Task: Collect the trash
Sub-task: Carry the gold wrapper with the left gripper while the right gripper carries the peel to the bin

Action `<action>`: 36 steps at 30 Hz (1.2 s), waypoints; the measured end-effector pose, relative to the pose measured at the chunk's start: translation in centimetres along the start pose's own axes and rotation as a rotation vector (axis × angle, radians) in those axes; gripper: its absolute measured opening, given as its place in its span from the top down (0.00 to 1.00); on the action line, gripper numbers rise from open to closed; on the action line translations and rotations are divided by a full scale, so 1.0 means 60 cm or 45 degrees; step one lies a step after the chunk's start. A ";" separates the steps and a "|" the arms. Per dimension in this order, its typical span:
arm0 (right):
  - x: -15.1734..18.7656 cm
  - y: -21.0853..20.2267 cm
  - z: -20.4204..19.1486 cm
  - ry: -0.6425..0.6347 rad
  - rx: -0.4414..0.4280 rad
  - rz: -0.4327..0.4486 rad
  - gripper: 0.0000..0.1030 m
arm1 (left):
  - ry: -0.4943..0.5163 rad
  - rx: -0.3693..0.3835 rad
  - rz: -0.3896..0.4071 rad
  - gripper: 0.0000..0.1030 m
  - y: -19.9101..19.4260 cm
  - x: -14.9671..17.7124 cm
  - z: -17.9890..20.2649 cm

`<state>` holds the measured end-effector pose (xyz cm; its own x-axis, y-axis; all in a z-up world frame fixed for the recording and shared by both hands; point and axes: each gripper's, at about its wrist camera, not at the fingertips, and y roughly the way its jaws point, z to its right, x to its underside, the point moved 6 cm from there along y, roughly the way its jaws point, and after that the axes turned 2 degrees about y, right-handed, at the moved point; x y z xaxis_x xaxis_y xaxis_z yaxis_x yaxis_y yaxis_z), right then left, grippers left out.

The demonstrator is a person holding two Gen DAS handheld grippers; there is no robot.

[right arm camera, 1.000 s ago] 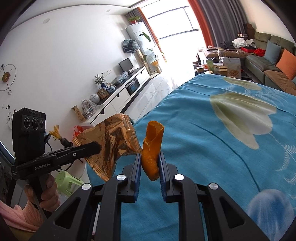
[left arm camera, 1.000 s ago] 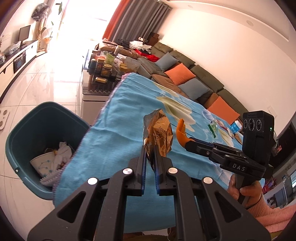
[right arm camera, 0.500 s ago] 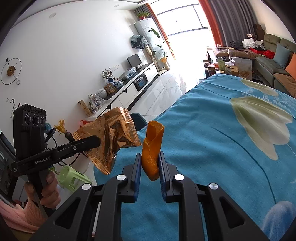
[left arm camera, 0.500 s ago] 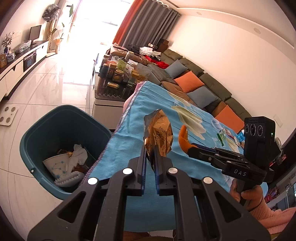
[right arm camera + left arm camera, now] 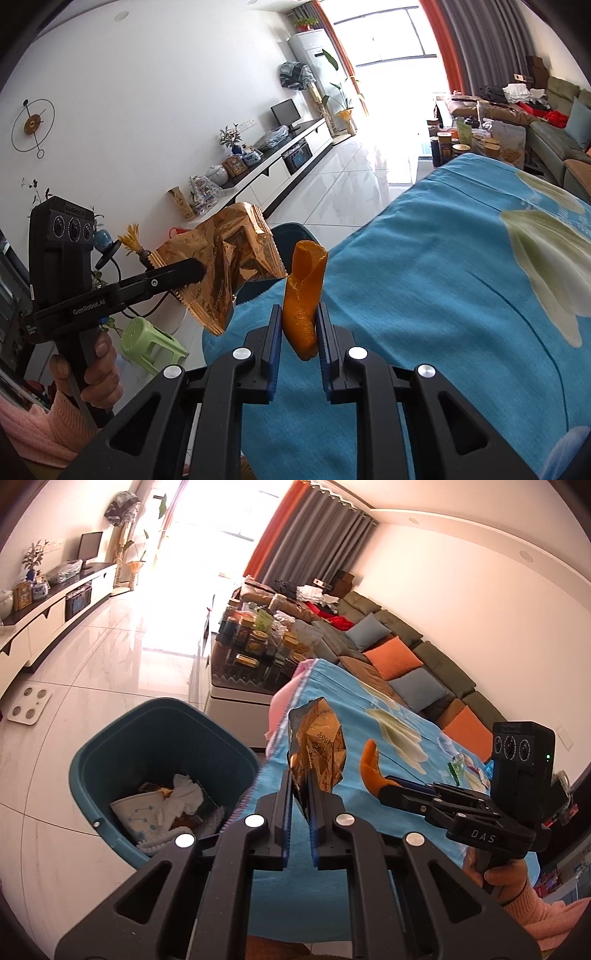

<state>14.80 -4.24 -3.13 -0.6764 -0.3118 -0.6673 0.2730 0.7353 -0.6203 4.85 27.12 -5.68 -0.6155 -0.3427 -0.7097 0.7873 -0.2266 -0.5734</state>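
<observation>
My left gripper (image 5: 299,794) is shut on a crumpled gold foil snack bag (image 5: 319,746) and holds it above the left edge of the blue-clothed table (image 5: 369,812). The bag also shows in the right wrist view (image 5: 221,266). My right gripper (image 5: 299,332) is shut on an orange peel (image 5: 303,291), seen from the left wrist view too (image 5: 371,764). A teal trash bin (image 5: 122,760) stands on the floor left of the table, with white paper and wrappers inside; its rim peeks out in the right wrist view (image 5: 291,236).
A few small wrappers (image 5: 465,768) lie on the far right of the cloth. A low table with jars (image 5: 255,646) stands beyond the bin, a sofa (image 5: 406,664) behind it. A green stool (image 5: 147,343) and a TV cabinet (image 5: 280,166) stand on the left side.
Both grippers have moved left toward the table's edge with their loads. The bin now lies closer and more open below the foil bag.
</observation>
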 end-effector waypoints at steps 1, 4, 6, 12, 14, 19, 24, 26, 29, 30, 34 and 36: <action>-0.001 0.002 -0.002 -0.005 -0.002 -0.002 0.84 | -0.004 -0.004 0.002 0.92 -0.001 -0.001 -0.003; -0.005 0.006 -0.007 -0.020 -0.009 -0.005 0.84 | -0.016 -0.028 0.011 0.92 -0.005 -0.004 -0.018; -0.007 0.011 -0.012 -0.028 -0.015 -0.011 0.84 | -0.025 -0.043 0.018 0.92 -0.007 -0.008 -0.028; -0.016 0.030 -0.027 -0.057 -0.030 -0.027 0.84 | -0.047 -0.085 0.033 0.92 -0.016 -0.014 -0.045; -0.019 0.036 -0.033 -0.066 -0.036 -0.033 0.84 | -0.055 -0.098 0.038 0.92 -0.018 -0.016 -0.052; -0.024 0.049 -0.044 -0.086 -0.046 -0.050 0.84 | -0.073 -0.124 0.046 0.92 -0.024 -0.018 -0.069; -0.027 0.061 -0.051 -0.104 -0.053 -0.065 0.84 | -0.091 -0.150 0.044 0.92 -0.021 -0.018 -0.082; -0.030 0.067 -0.056 -0.113 -0.055 -0.070 0.84 | -0.102 -0.159 0.038 0.92 -0.017 -0.017 -0.089; -0.034 0.074 -0.058 -0.120 -0.056 -0.077 0.84 | -0.109 -0.179 0.029 0.92 -0.010 -0.015 -0.098; -0.035 0.079 -0.064 -0.123 -0.055 -0.082 0.84 | -0.112 -0.181 0.026 0.92 -0.010 -0.014 -0.100; -0.038 0.092 -0.070 -0.128 -0.058 -0.098 0.84 | -0.120 -0.201 0.017 0.92 -0.001 -0.014 -0.106; -0.040 0.099 -0.071 -0.130 -0.062 -0.105 0.84 | -0.129 -0.211 0.011 0.92 0.003 -0.014 -0.114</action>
<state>15.12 3.44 -3.46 -0.6213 -0.4300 -0.6551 0.1846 0.7321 -0.6557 5.26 33.59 -8.01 -0.5954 -0.4361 -0.6747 0.7708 -0.0732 -0.6328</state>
